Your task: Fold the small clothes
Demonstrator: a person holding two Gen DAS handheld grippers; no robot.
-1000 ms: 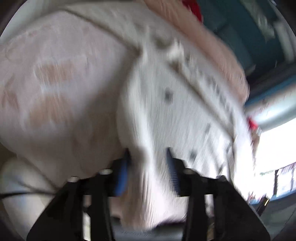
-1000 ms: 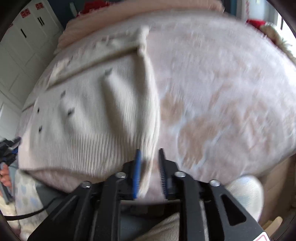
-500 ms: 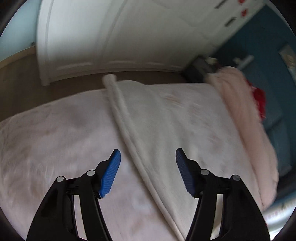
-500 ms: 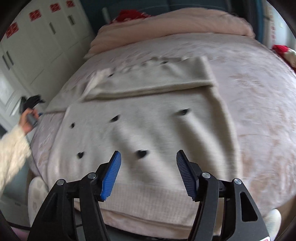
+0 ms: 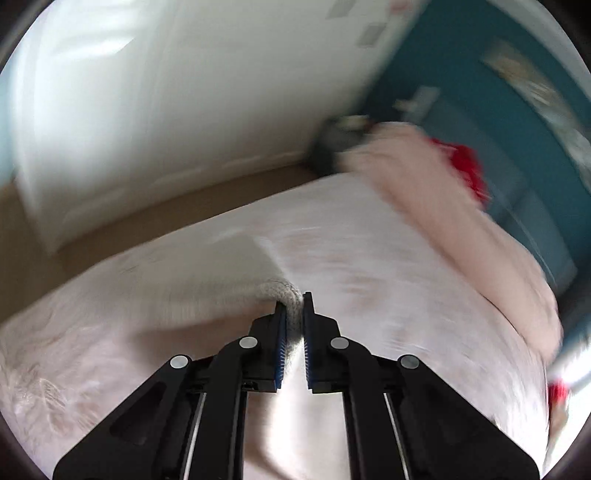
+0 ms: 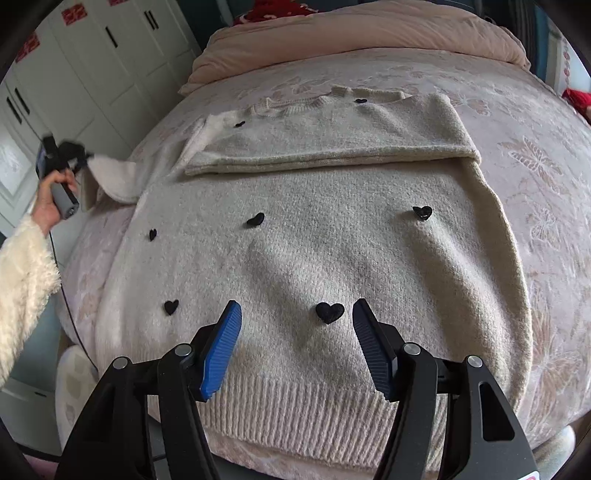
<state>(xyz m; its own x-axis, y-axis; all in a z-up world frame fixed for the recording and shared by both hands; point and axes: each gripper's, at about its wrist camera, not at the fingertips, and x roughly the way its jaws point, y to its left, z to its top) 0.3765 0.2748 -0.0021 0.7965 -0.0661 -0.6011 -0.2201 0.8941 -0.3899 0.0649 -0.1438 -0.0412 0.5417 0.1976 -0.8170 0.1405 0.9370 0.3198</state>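
Sweater (image 6: 332, 251) lies flat on the bed (image 6: 546, 155), directly ahead of my right tongs (image 6: 297, 347), whose blue pads stand wide apart above its ribbed hem. My left tongs (image 5: 294, 332) are clamped on the cuff of its left sleeve (image 5: 288, 295), lifted off the bed at the far left.

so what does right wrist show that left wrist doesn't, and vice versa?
Right wrist only: the whole cream sweater flat on the bed, black hearts on it, one sleeve folded across the chest, the open right gripper above the hem, and the left hand.

Left wrist only: close-up of the left gripper shut on the knit cuff; teal wall, though blurred.

Both: sweater, bed, pink duvet, white wardrobe.
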